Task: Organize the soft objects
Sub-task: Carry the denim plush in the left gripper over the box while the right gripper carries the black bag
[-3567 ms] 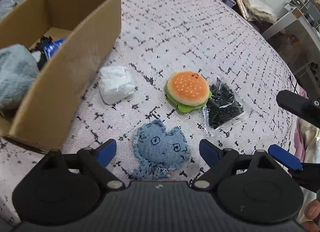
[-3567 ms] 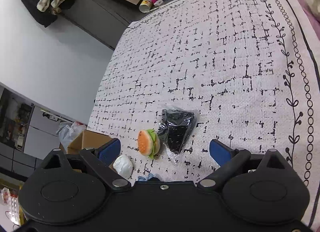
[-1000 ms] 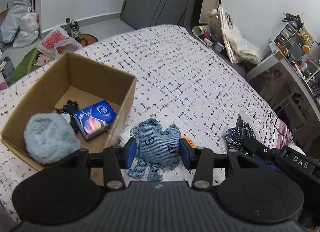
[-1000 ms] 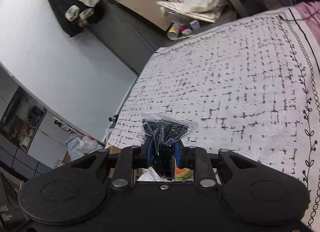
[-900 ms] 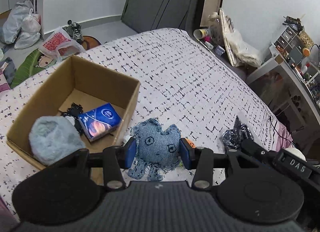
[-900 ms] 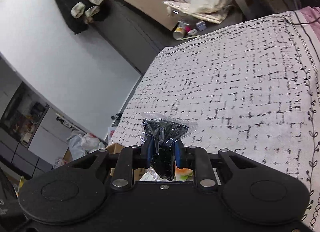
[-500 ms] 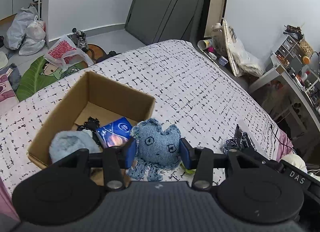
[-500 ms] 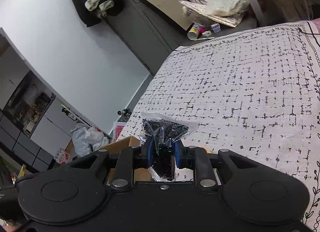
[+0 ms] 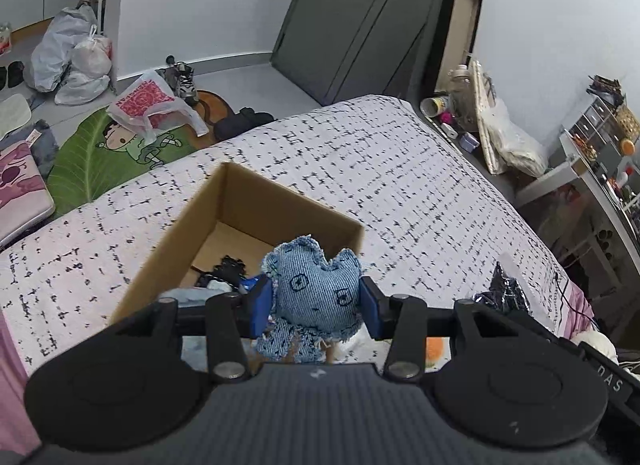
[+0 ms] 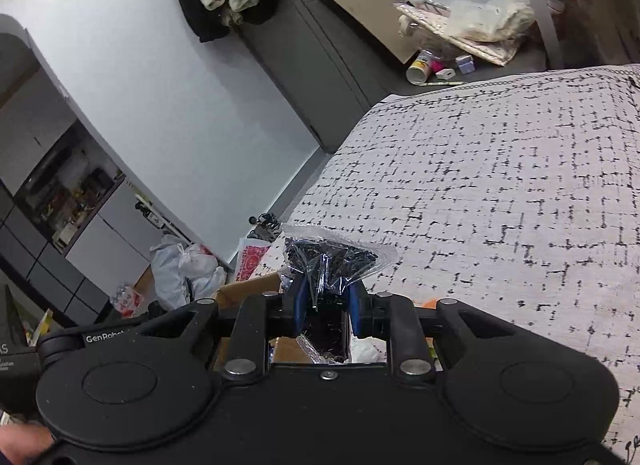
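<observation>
Both claws have risen and swung toward the open brown cardboard box (image 9: 256, 201) on the black-flecked white bedspread (image 9: 400, 169). Left claw (image 9: 316, 303) grips the blue denim stuffed toy (image 9: 314, 297), held above the box's near corner. Right claw (image 10: 326, 307) is clamped on the clear plastic bag of black pieces (image 10: 332, 259), lifted off the bed beside the box.

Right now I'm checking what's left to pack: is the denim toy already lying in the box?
No, the denim toy is clamped between the left hand-held gripper fingers, held above the box.
</observation>
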